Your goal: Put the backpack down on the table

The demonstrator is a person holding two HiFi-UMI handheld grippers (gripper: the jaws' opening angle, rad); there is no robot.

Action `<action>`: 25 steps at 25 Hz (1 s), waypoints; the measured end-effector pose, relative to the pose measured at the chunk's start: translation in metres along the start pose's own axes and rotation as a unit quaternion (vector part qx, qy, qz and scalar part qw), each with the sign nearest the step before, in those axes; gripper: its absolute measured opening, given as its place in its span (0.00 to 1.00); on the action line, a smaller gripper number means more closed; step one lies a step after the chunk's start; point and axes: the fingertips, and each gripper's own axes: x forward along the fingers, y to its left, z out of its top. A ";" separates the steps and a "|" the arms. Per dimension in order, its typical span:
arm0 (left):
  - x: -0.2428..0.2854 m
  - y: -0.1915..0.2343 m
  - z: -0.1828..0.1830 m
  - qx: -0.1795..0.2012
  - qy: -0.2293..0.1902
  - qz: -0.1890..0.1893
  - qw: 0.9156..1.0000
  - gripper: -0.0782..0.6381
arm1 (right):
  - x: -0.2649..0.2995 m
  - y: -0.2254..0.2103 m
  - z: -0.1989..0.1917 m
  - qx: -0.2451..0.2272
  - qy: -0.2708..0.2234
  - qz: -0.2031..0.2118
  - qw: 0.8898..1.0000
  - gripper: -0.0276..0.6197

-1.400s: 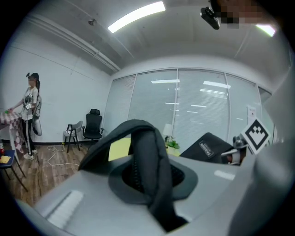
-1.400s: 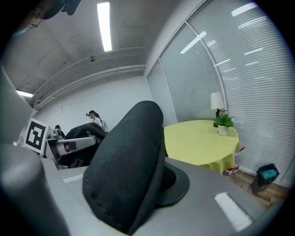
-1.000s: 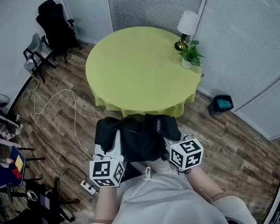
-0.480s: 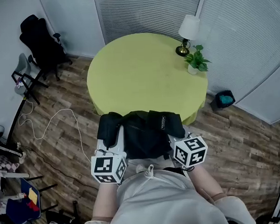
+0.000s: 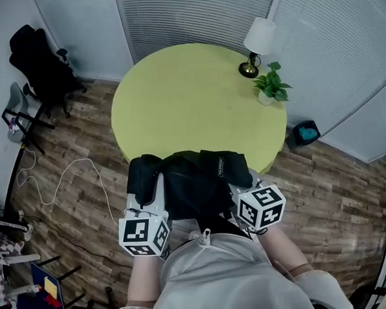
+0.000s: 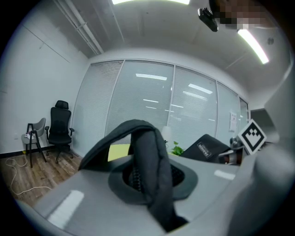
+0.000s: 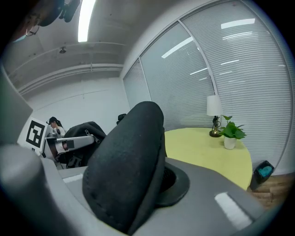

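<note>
Chairs (image 5: 36,59) stand at the far left by the wall, and a white cable (image 5: 71,173) lies on the wood floor. The left hand-held gripper (image 5: 157,188) is nearly closed, and its jaws pinch a black padded strap (image 6: 147,161). The black backpack (image 5: 194,183) is held up between the two grippers, right in front of the person. In the head view it covers the near edge of the round yellow surface (image 5: 190,92); I cannot tell if it touches that edge. The right hand-held gripper (image 5: 237,192) is nearly closed too, and its jaws squeeze a thick black padded part (image 7: 129,170) of the backpack. A small lamp (image 5: 258,40) and a green plant in a white pot (image 5: 272,87) stand near the far right edge of the surface. A dark bin (image 5: 306,133) sits on the floor to the right.
</note>
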 end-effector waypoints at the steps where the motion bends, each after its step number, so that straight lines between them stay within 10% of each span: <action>1: 0.008 0.002 0.001 0.000 0.001 0.000 1.000 0.17 | 0.006 -0.005 0.002 0.001 0.000 0.000 1.000 0.09; 25: 0.224 0.047 0.046 0.028 0.013 -0.019 0.999 0.17 | 0.158 -0.131 0.095 0.014 -0.001 -0.017 1.000 0.09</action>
